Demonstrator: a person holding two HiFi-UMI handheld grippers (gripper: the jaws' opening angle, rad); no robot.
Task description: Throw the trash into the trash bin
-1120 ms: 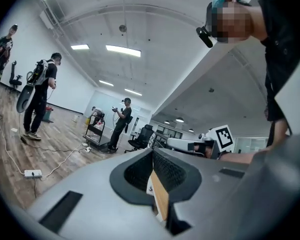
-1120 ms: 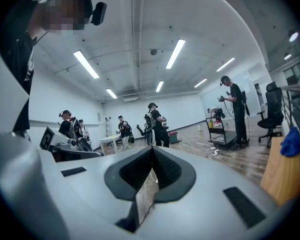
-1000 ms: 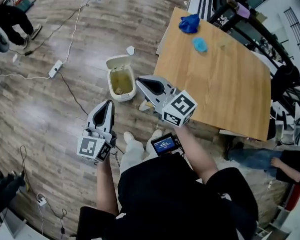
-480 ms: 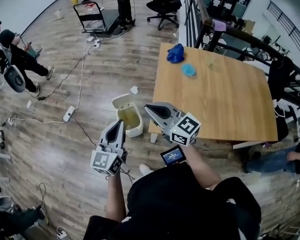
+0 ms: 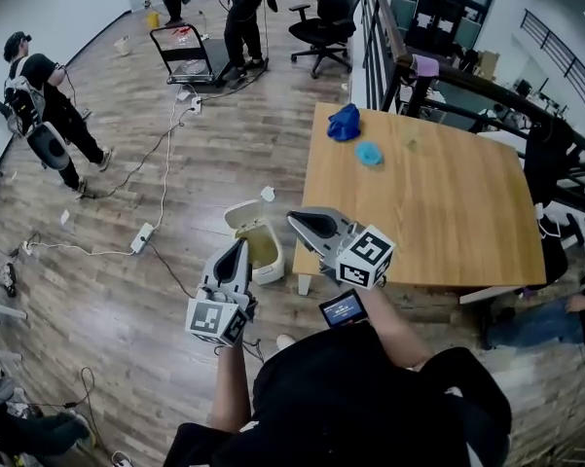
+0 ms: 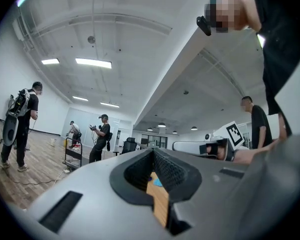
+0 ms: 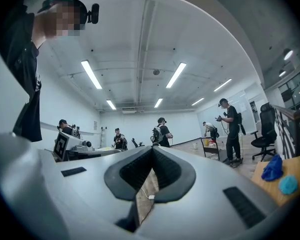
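Note:
The cream trash bin (image 5: 261,247) stands open on the wooden floor beside the table's (image 5: 438,212) near left corner, its lid (image 5: 241,214) tipped back. On the table's far left lie a dark blue crumpled piece (image 5: 344,122) and a light blue one (image 5: 369,153); the right gripper view shows both as well, dark blue piece (image 7: 272,168) and light blue piece (image 7: 288,184). A white scrap (image 5: 268,194) lies on the floor behind the bin. My left gripper (image 5: 239,247) (image 6: 152,153) hangs shut and empty just left of the bin. My right gripper (image 5: 298,221) (image 7: 150,154) is shut and empty at the table corner.
Cables and power strips (image 5: 141,236) trail over the floor to the left. Several people (image 5: 39,90) stand about, with a cart (image 5: 185,52) and an office chair (image 5: 326,13) at the back. A railing (image 5: 380,37) runs behind the table. A small screen (image 5: 344,308) sits at my right forearm.
Both grippers have risen, still shut. The head view has lifted, so the bin and table sit farther off and more of the room shows.

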